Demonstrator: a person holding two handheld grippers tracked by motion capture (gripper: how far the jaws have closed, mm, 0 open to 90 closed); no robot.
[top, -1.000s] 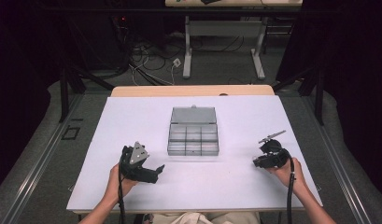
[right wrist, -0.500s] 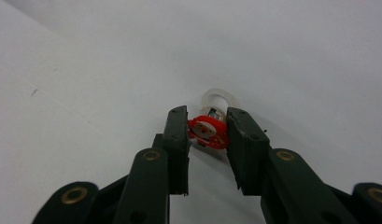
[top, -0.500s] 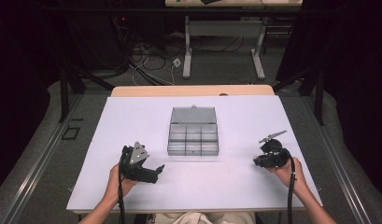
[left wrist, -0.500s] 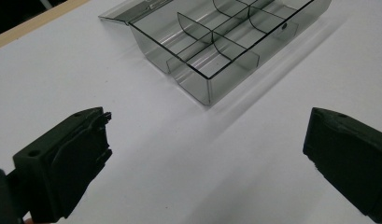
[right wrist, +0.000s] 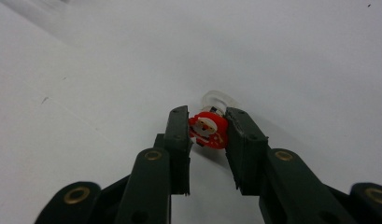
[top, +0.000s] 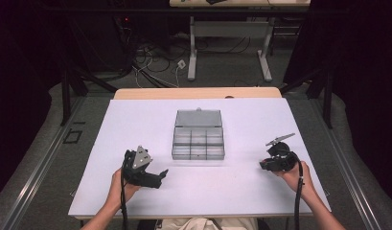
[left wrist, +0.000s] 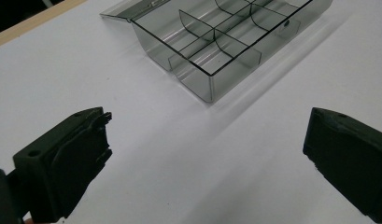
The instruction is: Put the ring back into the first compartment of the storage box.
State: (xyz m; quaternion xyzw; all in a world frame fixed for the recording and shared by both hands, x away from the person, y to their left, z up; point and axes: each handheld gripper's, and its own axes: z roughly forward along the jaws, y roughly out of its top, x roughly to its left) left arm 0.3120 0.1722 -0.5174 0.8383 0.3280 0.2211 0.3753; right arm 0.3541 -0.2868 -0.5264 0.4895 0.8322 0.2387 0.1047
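1. From the high view, my left gripper (top: 161,172) rests low on the white table (top: 241,191) at the near left, and my right gripper (top: 263,165) at the near right. The clear smoky plastic compartment box with its lid folded back (top: 198,142) sits between them, apart from both.
2. My left gripper view adds what the high view cannot: my left gripper (left wrist: 205,154) has its jaws spread wide with nothing between them, only bare table, and the compartment box (left wrist: 226,42) lies just ahead with curved dividers.
3. My right gripper view shows my right gripper (right wrist: 207,135) clamped on a small red-and-white Santa figure charm (right wrist: 208,130) with a clear plastic ring (right wrist: 219,99) behind it, held at the tabletop. From above, that charm is too small to make out.
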